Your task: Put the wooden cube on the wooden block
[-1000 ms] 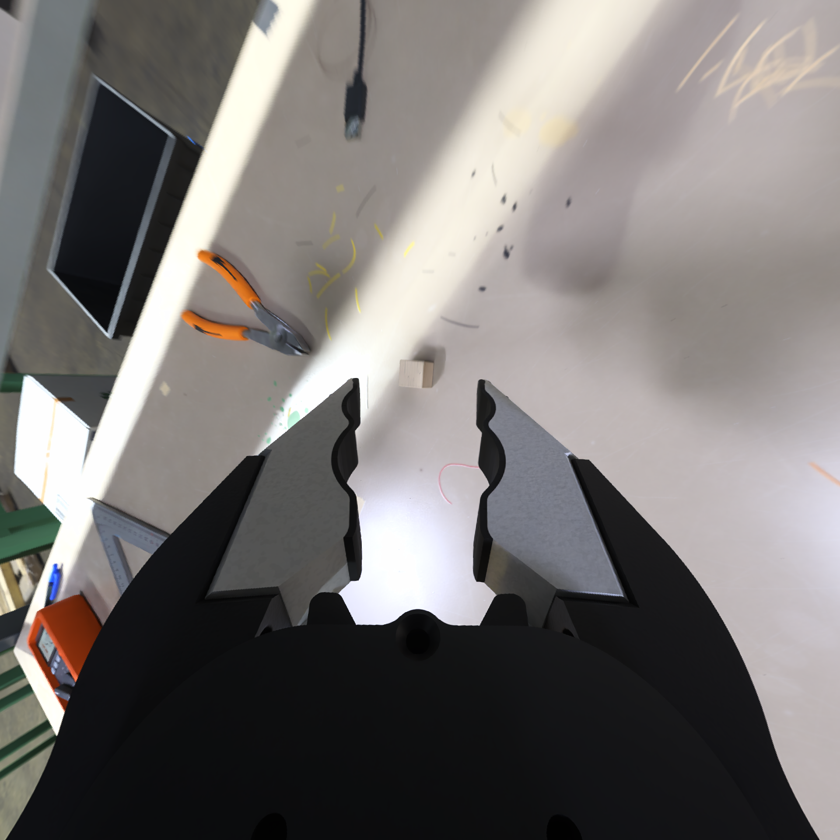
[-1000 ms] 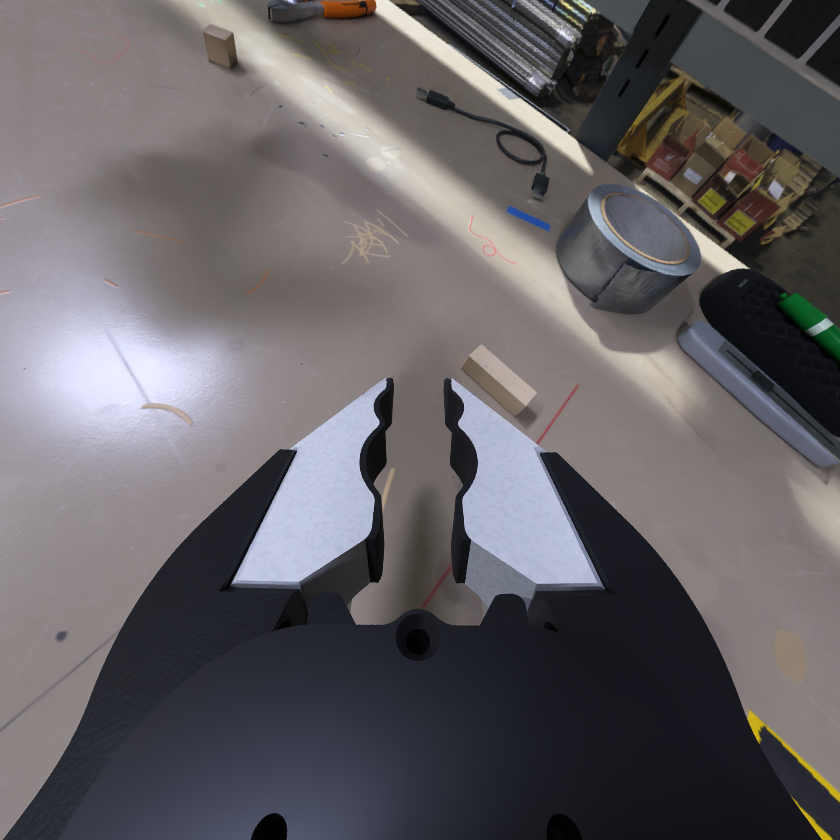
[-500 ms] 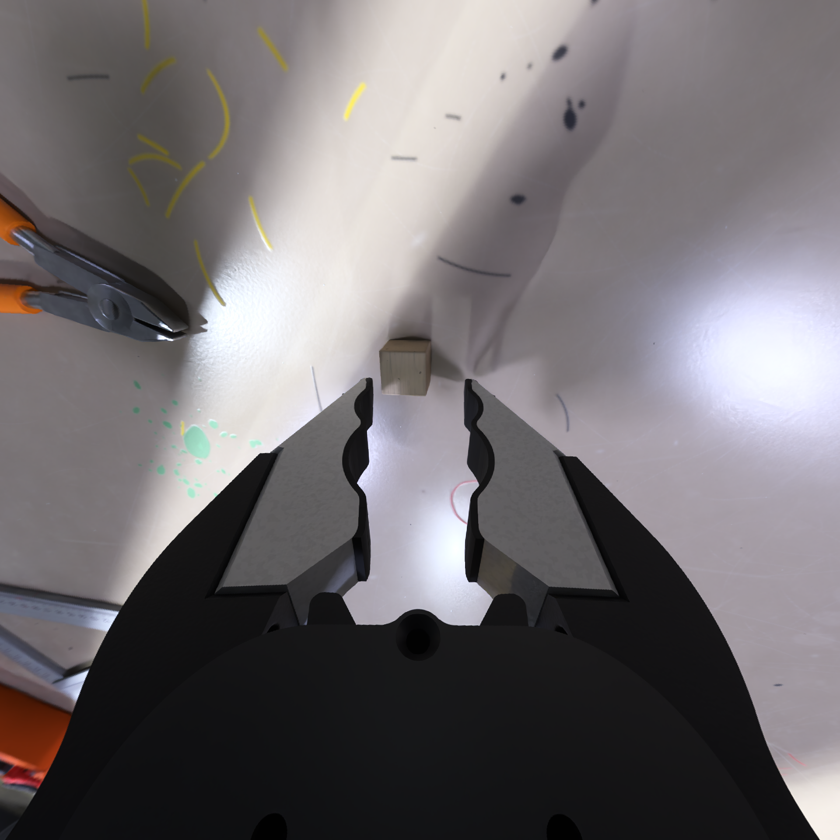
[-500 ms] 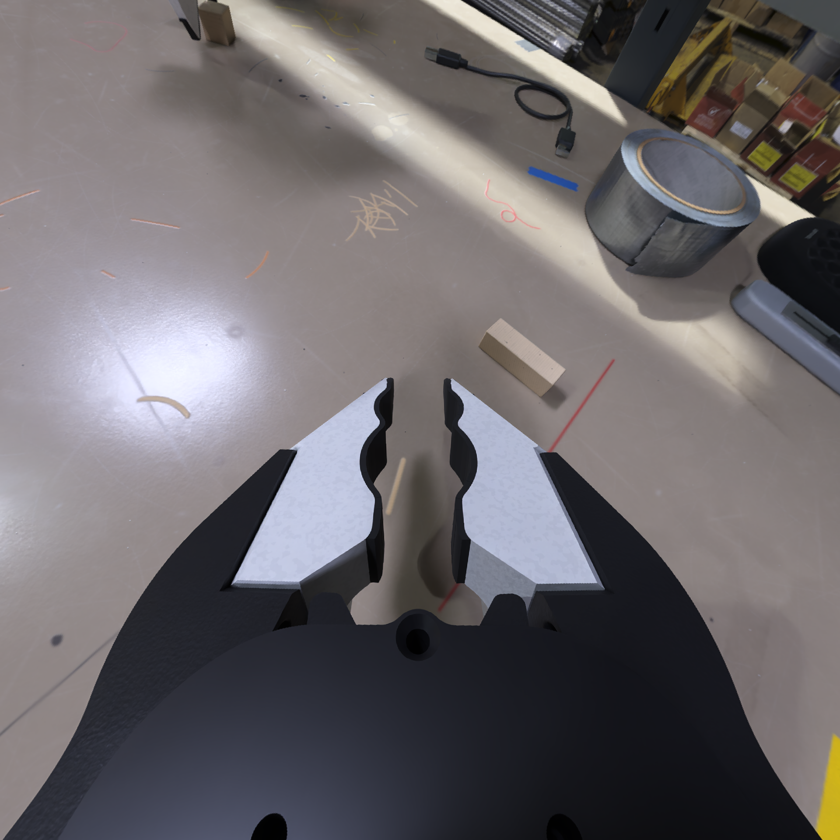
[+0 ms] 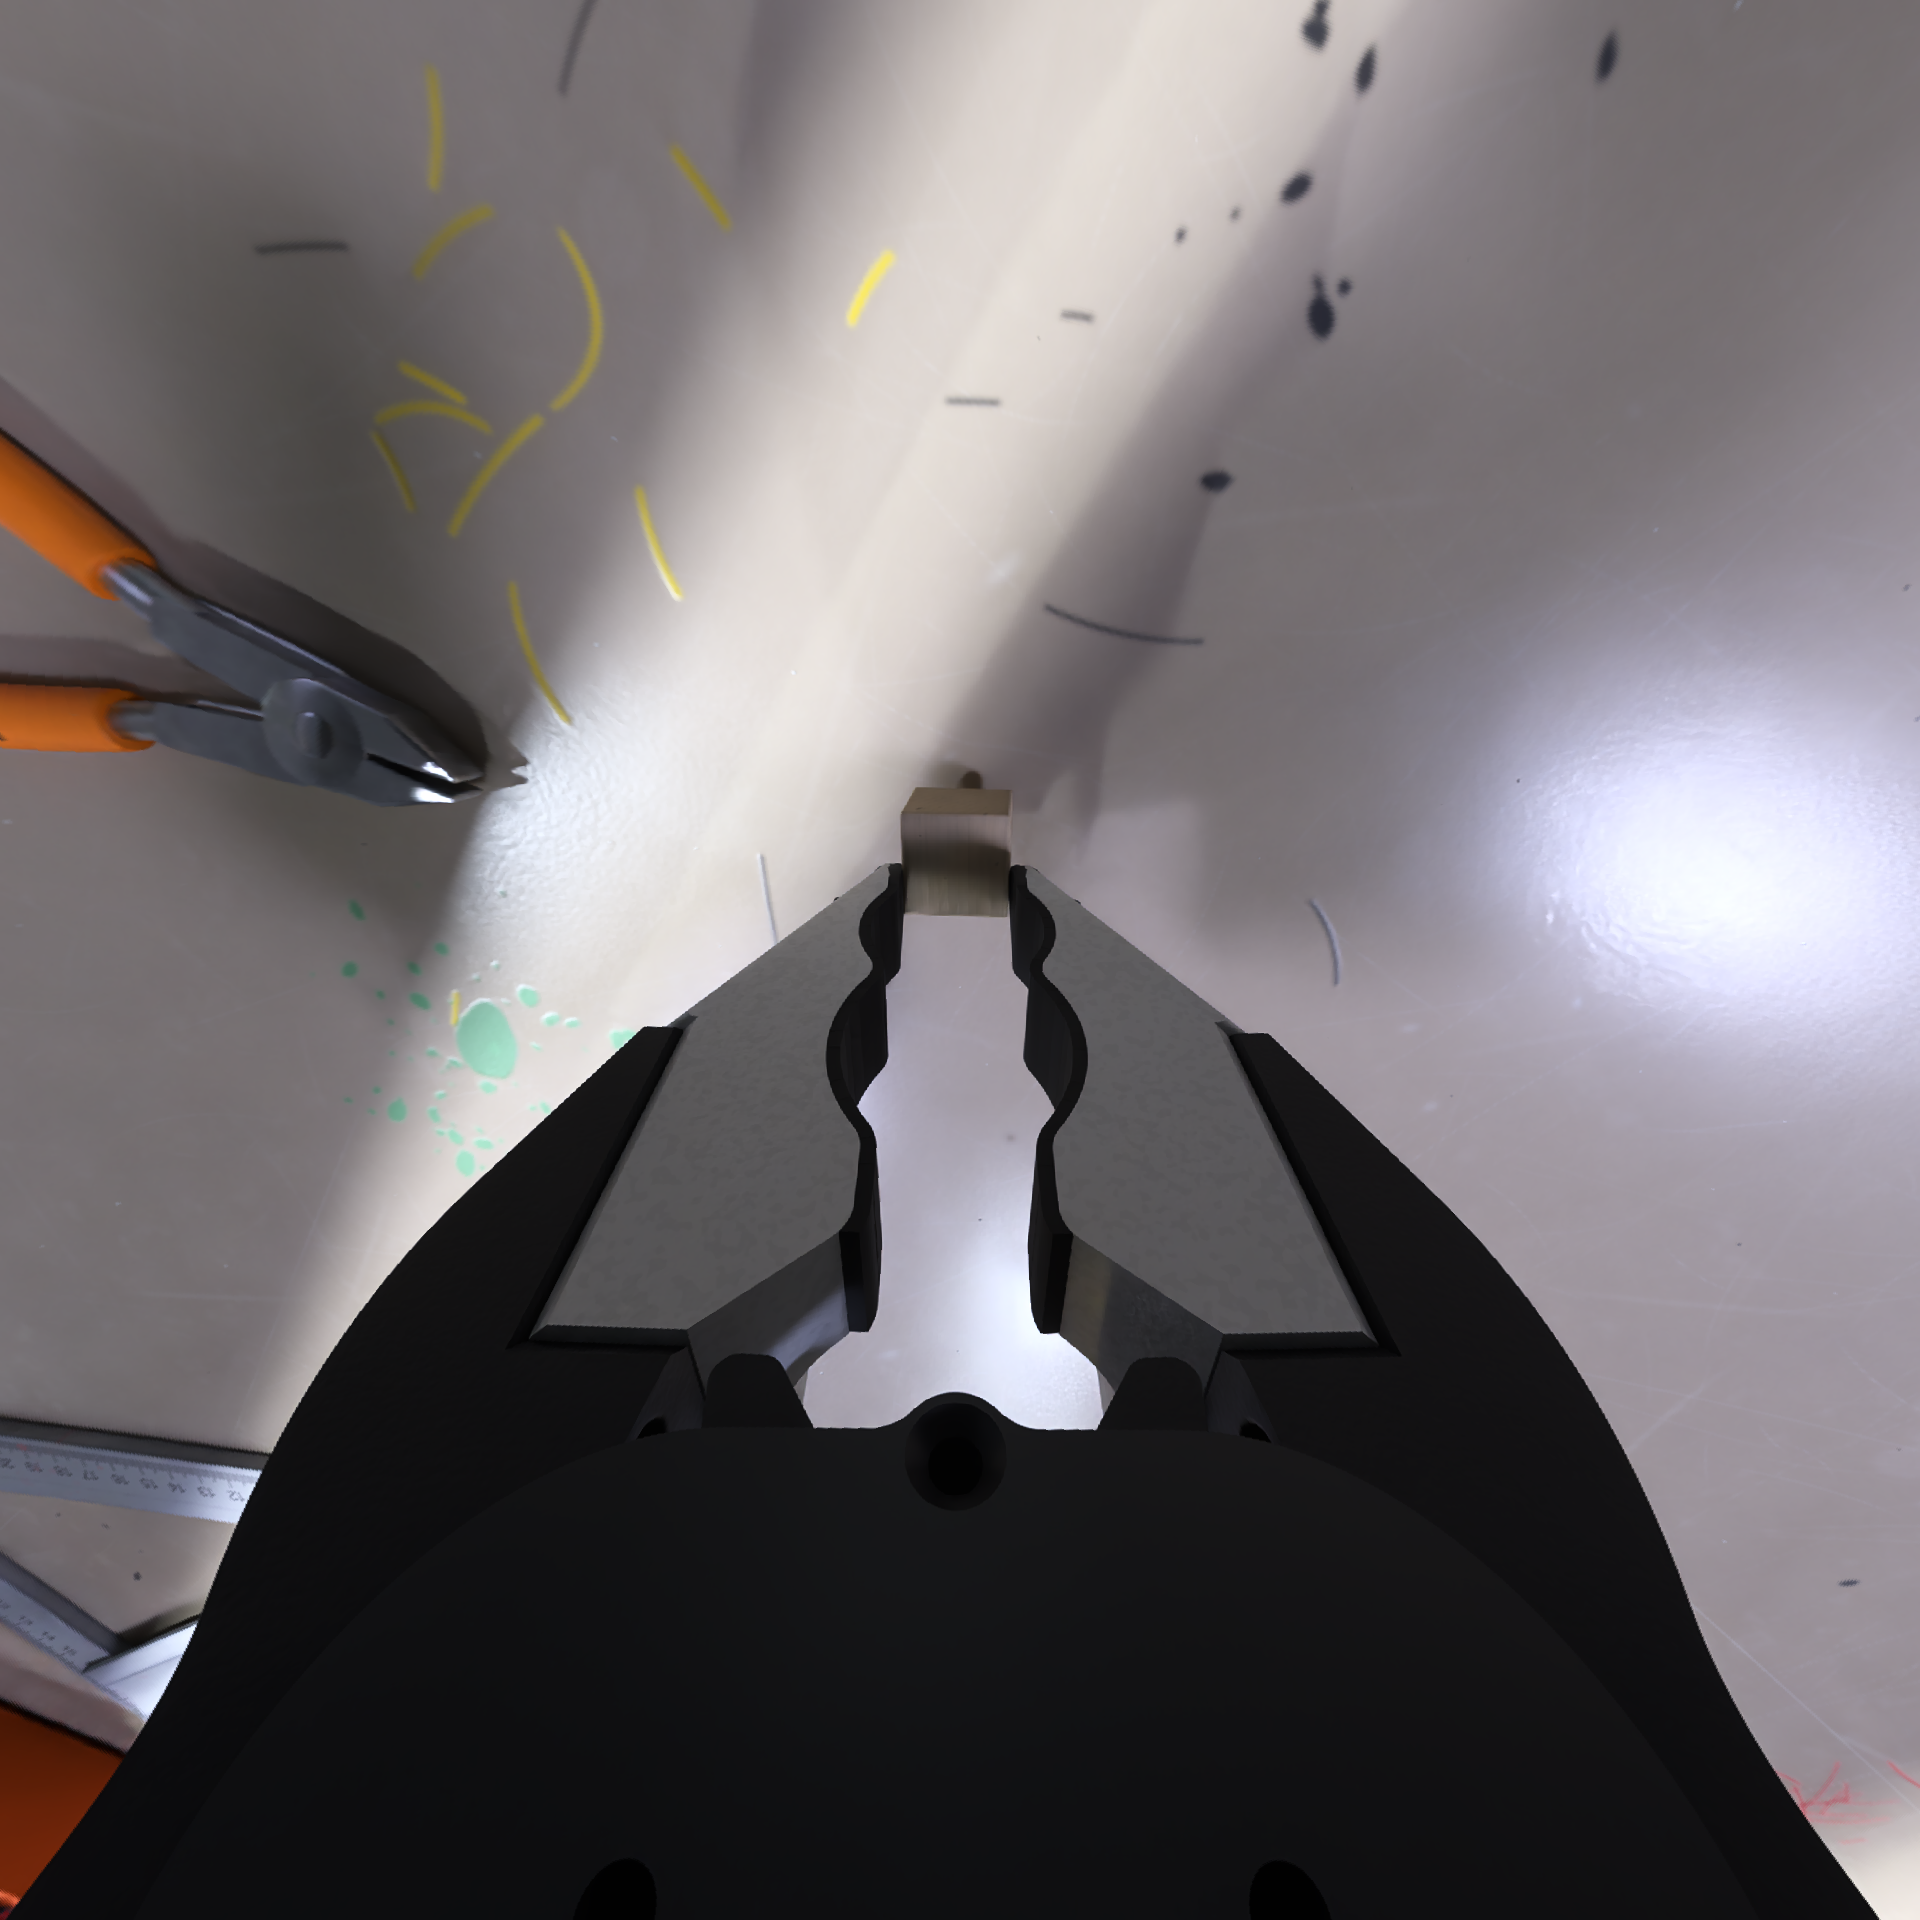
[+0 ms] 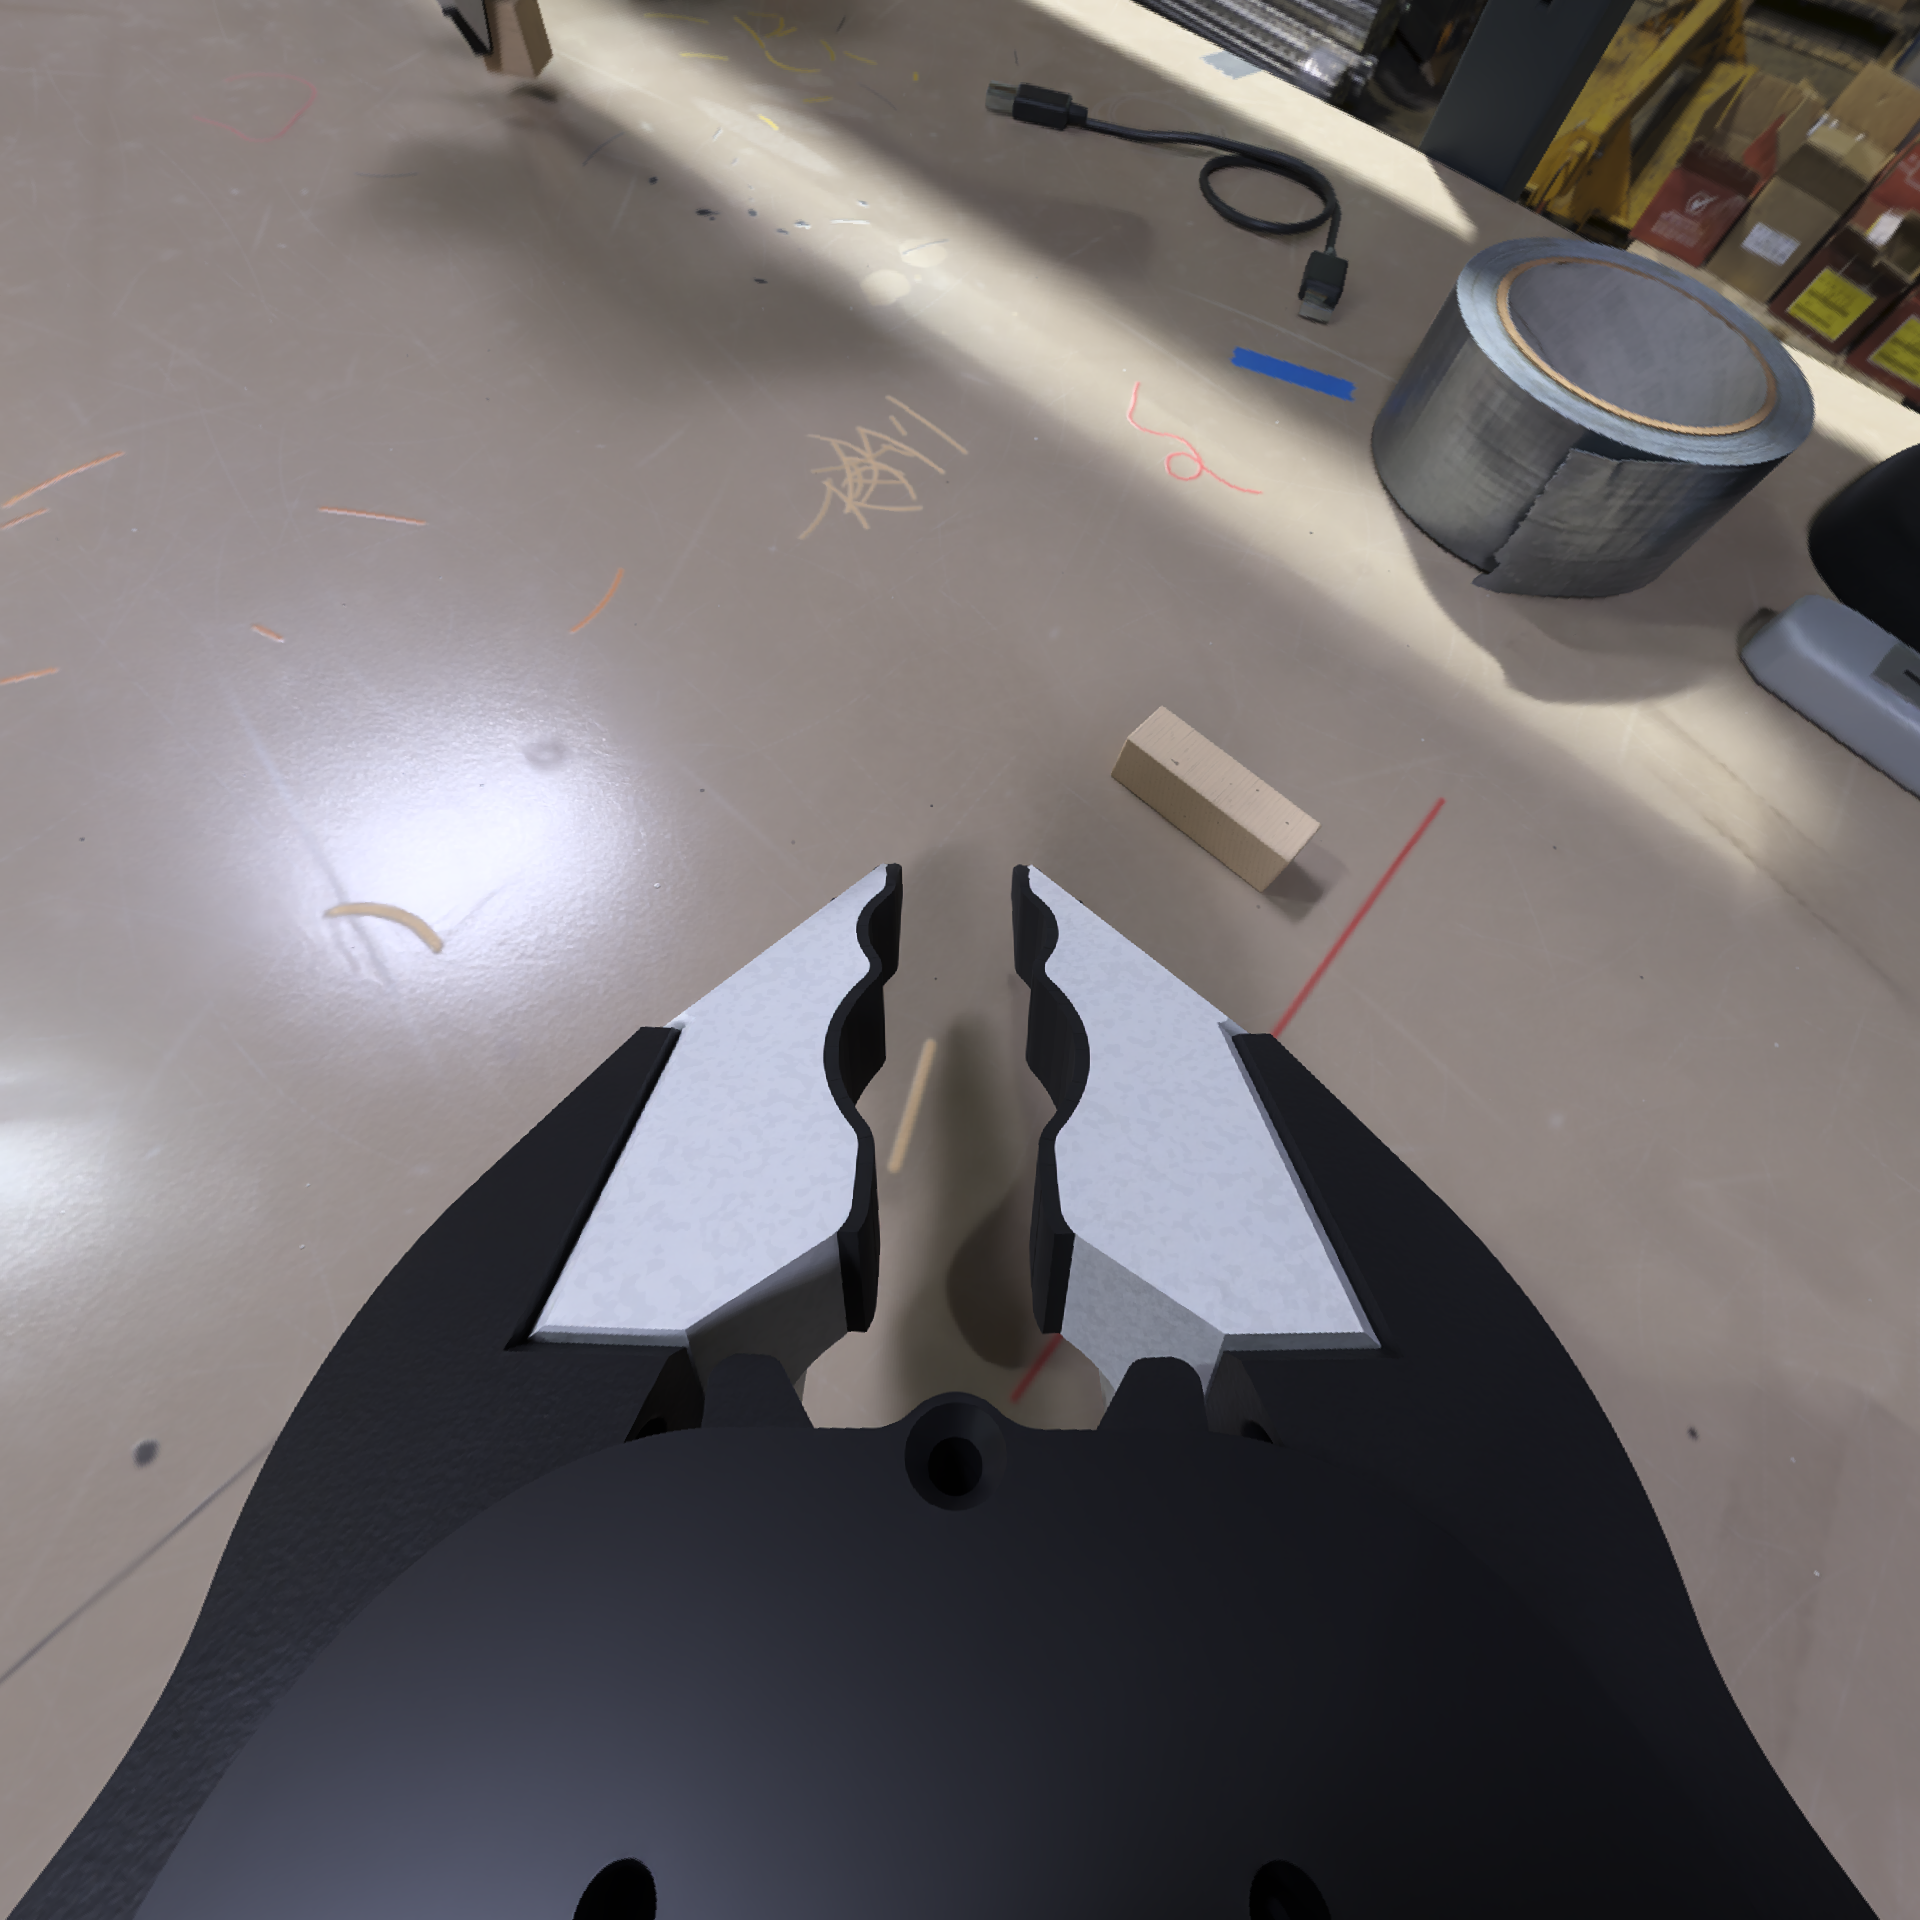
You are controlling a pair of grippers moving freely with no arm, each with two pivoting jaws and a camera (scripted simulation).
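Left claw point(image 5: 956, 878) has advanced and now pinches the wooden cube point(image 5: 956, 862); right claw point(image 6: 956, 878) stays slightly apart, empty

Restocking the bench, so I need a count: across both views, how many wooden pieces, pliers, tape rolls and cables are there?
Wooden pieces: 2 (wooden cube, wooden block)
Pliers: 1
Tape roll: 1
Cable: 1
Total: 5

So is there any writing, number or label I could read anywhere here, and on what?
Steel ruler: tiny scale numbers along its edge, not quoted here.
Cardboard boxes: yellow labels, too blurred to read.
Table scribbles: only marks, no words.
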